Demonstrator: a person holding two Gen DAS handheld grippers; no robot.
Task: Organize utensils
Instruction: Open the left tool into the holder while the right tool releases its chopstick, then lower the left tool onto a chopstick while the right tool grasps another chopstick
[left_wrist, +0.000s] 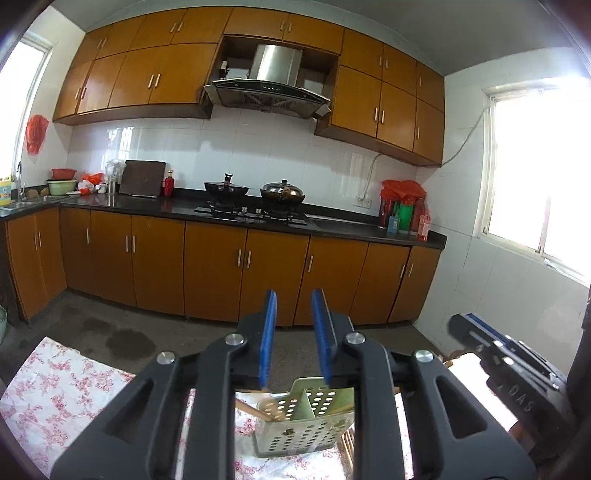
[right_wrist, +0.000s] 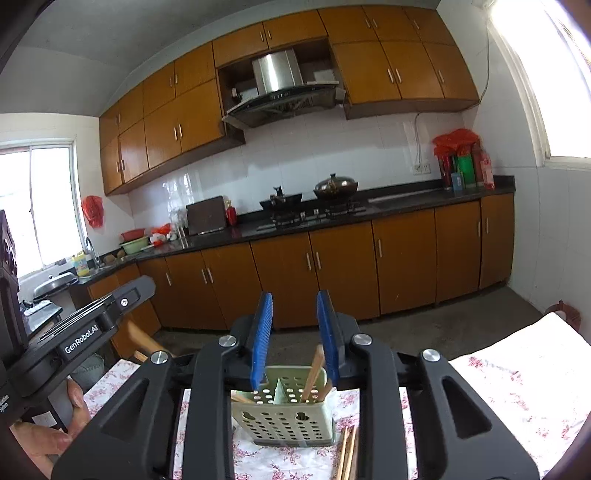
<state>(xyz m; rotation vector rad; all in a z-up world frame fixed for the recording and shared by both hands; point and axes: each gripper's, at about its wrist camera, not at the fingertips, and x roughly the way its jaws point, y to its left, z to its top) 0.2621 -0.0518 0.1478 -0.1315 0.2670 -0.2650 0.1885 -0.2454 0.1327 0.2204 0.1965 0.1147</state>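
Observation:
A pale green perforated utensil holder (left_wrist: 303, 424) (right_wrist: 284, 417) with two compartments stands on the floral tablecloth, just below and in front of both grippers. Wooden chopsticks (right_wrist: 314, 369) stand in its right compartment, leaning close to my right gripper's right pad without being pinched. Another chopstick (left_wrist: 255, 410) sticks out of the left compartment. Several loose chopsticks (right_wrist: 349, 454) lie on the cloth right of the holder. My left gripper (left_wrist: 294, 295) is open a narrow gap with nothing between its pads. My right gripper (right_wrist: 294, 295) is also slightly open above the holder.
The table with the floral cloth (left_wrist: 55, 398) (right_wrist: 517, 387) ends just beyond the holder, with concrete floor past it. A wooden chair (right_wrist: 142, 345) stands at the left. A hand (right_wrist: 70, 417) holds the left gripper. Cabinets and a counter with pots (left_wrist: 255, 192) line the far wall.

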